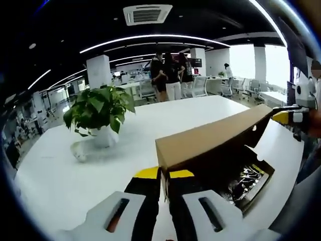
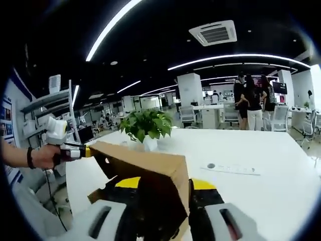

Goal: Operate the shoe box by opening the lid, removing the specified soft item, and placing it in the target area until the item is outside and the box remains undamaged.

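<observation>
Both grippers (image 1: 164, 174) (image 2: 159, 185) | jaws clamp raised lid (image 1: 210, 135) (opposite ends) | box (image 1: 251, 175) open

Shoe box (image 1: 235, 165) contents dark, indistinct; distant people (image 1: 170, 75) too small.

Box (image 1: 251, 175): we see it on the tabletop (image 1: 165, 118), just ahead of the left gripper (image 1: 164, 175).
Lid (image 1: 210, 135): raised, over the box.
Plant (image 1: 100, 113): on the tabletop, behind the box.
Right gripper (image 2: 163, 188): at the lid's other end.
People (image 1: 170, 75): beyond the tabletop.
</observation>
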Demonstrator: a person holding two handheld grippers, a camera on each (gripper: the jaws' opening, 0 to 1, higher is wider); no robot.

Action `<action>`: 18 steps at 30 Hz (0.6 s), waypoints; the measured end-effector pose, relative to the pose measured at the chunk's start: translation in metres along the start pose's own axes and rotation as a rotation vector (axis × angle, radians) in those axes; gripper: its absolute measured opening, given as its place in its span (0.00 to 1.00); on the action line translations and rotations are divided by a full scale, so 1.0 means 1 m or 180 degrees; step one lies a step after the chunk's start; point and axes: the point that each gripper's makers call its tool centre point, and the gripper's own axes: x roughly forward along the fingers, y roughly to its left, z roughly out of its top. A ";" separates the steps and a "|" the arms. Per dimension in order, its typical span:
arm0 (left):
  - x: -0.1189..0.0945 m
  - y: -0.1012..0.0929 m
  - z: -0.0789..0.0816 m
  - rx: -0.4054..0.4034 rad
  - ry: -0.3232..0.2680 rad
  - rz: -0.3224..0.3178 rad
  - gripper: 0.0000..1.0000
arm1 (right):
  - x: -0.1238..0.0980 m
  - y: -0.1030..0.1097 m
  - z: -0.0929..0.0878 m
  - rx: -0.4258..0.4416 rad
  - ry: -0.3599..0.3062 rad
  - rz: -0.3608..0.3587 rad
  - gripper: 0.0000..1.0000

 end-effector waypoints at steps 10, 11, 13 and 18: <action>0.006 0.003 0.003 -0.0011 -0.0022 -0.0007 0.02 | 0.030 -0.028 -0.031 0.0021 0.0286 -0.0363 0.19; 0.006 0.003 0.003 -0.0009 -0.0024 -0.0008 0.02 | 0.033 -0.029 -0.032 0.0042 0.0291 -0.0369 0.17; 0.007 0.004 0.004 -0.0006 -0.0031 -0.0011 0.02 | 0.037 -0.030 -0.032 0.0059 0.0296 -0.0389 0.14; 0.010 0.004 0.006 0.0007 -0.0045 -0.0010 0.02 | 0.047 -0.035 -0.037 0.0076 0.0346 -0.0456 0.04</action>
